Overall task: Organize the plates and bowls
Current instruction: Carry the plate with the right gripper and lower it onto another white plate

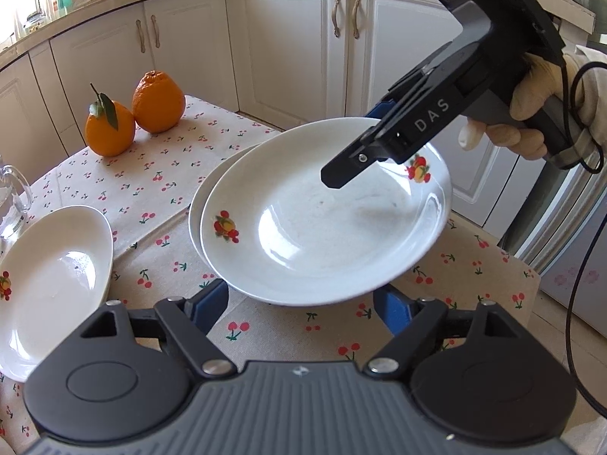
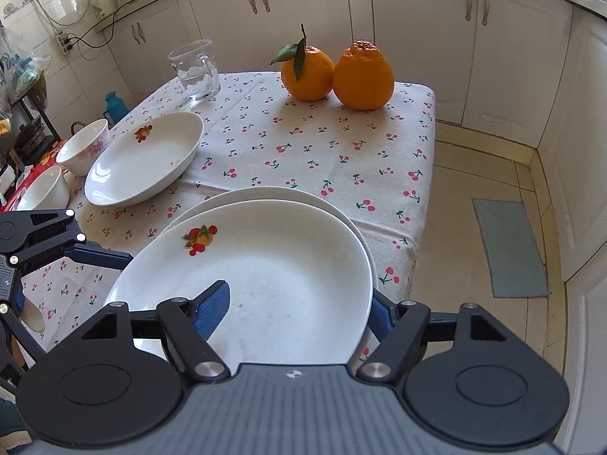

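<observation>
Left wrist view: the left claw [image 1: 301,305] stands open, its blue pads either side of the near rim of the top plate [image 1: 322,223] without touching it, so it holds nothing. That plate sits tilted over a second plate [image 1: 197,204] on the cherry-print table [image 1: 151,174], right of centre, its right edge overhanging the table's side. The right claw [image 1: 362,144], in a gloved hand [image 1: 531,113], comes in from the far right with one finger inside the plate's rim. A third plate [image 1: 53,276] lies at the near left, two oranges [image 1: 132,117] at the far end. Right wrist view: the right claw [image 2: 299,309] straddles the top plate's [image 2: 261,284] rim, one pad [image 2: 212,307] lying on the inner face, the other below the outer edge; it seems to pinch the rim, though I cannot see firm contact. The left claw [image 2: 98,256] waits at the left, a glass [image 2: 195,70] and two bowls [image 2: 64,167] further left. The risk, as I judge it: a one-sided grip on a slick, sloping rim could let the plate pivot, slide off the lower plate and drop over the table edge to the floor.
</observation>
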A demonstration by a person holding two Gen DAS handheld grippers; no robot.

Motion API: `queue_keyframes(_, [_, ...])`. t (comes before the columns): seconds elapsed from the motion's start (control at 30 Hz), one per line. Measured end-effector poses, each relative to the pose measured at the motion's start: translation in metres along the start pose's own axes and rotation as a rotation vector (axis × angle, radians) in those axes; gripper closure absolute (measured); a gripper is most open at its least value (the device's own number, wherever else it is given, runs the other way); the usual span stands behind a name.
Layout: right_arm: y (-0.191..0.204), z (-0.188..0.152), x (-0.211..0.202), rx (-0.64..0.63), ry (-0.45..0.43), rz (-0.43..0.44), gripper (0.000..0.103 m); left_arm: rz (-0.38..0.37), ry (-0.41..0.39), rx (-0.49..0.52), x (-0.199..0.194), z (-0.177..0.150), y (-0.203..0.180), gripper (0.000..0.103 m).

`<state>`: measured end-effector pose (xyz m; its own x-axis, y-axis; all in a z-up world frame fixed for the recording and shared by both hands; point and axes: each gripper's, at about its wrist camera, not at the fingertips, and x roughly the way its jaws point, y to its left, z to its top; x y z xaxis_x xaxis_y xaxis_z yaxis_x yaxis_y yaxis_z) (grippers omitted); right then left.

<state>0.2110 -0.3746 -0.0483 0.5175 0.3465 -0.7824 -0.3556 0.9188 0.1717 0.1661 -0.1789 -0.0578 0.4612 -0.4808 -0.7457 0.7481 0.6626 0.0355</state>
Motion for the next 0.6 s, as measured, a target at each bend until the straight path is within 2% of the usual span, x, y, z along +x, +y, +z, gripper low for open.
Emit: queue_keyframes(0.6, [0.007, -0.012, -0.008, -0.010, 0.002, -0.066, 0.021, 0.012, -0.023, -0.011, -0.009, -0.002, -0.007, 0.019])
